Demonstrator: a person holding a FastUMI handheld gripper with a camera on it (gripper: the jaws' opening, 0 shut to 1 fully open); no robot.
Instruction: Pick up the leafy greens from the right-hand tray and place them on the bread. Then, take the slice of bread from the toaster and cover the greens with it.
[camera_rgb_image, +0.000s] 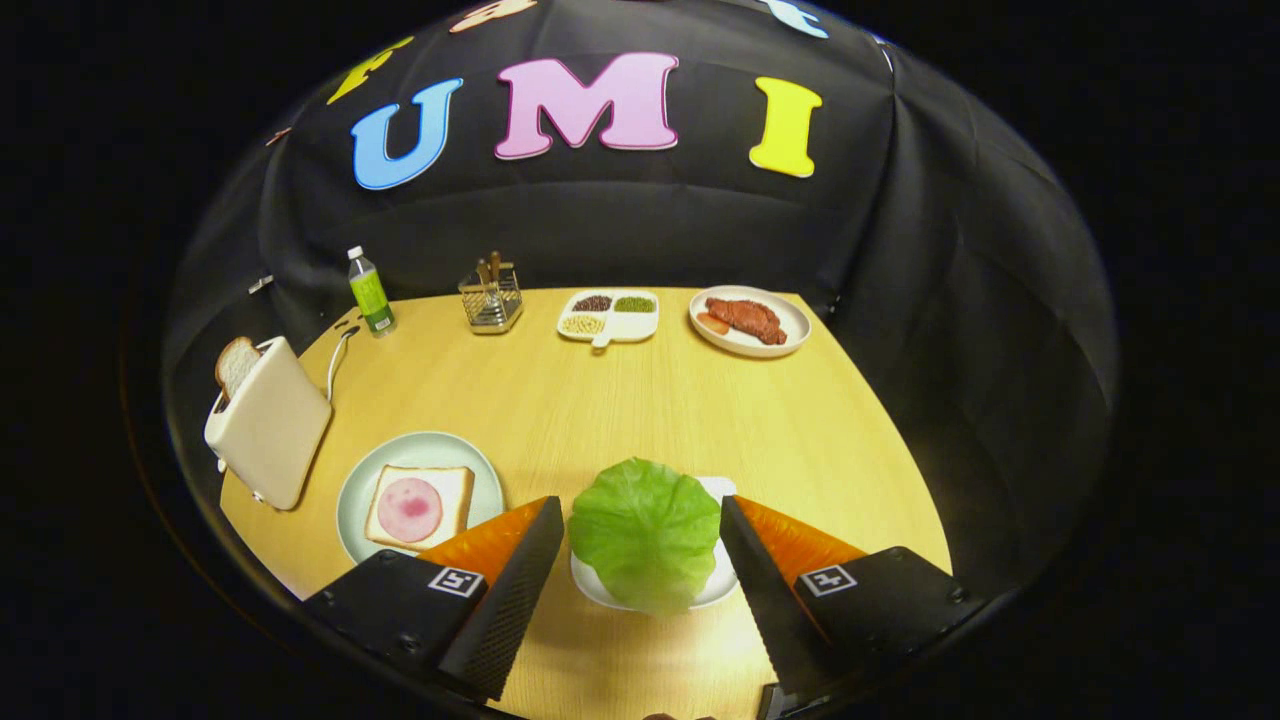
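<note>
We see the gripper (642, 515) hanging over the near edge of a wooden table (640, 410), its two fingers spread wide apart. Between them lies the leafy greens (645, 532), a single round green leaf resting on a small white tray (722, 585). The leaf covers most of that tray, so we see only slivers of white rim at its near and right sides. The left finger's (520, 570) inner face stands just beside the leaf's left edge, and the right finger (755, 575) just beside its right edge. Whether either one touches the leaf we cannot tell; neither is pressing it.

To the left of the fingers sits a pale green plate (360, 490) bearing a slice of bread (420, 505) with a round pink slice of meat (410, 508) on top. The left finger hides part of the plate's near right rim. Farther left stands a cream toaster (272, 425), tilted in our view, with a second slice of bread (236, 365) poking out of its slot.

Along the far edge of the table we count, from left to right, a bottle with a green label (369, 291), a wire holder (492, 299) with utensils, a divided white dish (610, 315) of beans and grains, and a white plate (790, 318) carrying cooked meat (745, 318).
</note>
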